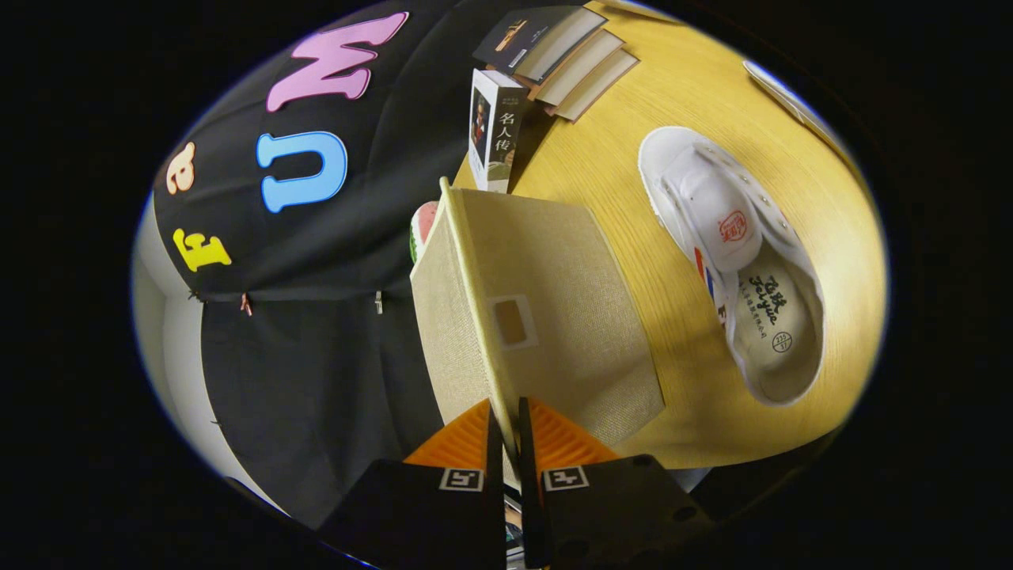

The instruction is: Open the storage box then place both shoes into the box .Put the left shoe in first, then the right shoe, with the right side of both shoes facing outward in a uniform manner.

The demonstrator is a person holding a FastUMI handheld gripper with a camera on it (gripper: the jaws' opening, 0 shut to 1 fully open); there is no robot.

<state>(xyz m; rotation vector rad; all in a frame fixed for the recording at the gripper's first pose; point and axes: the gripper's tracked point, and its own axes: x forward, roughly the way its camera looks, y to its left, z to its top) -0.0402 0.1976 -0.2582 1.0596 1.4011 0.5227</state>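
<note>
Lifting the storage box's lid [546, 317] looks like the step in hand: jaws pressed nearly together on its thin front edge, pinching that edge at the gripper [510, 443], with the woven panel rising just ahead and tilted well up. Beyond the raised edge, the box wall [447, 317] drops away on the left side of the jaws. Best done by keeping the pinch firm and square on the rim, swinging along the hinge's arc rather than pulling straight, and carrying on until the lid can rest open by itself. Off to the right of the jaws and apart from the box, one white shoe [736, 261] lying on the wooden counter [633, 127], opening upward, untouched. Farther beyond the lid, an upright book [495, 131] and a fanned row of books [558, 55].
</note>
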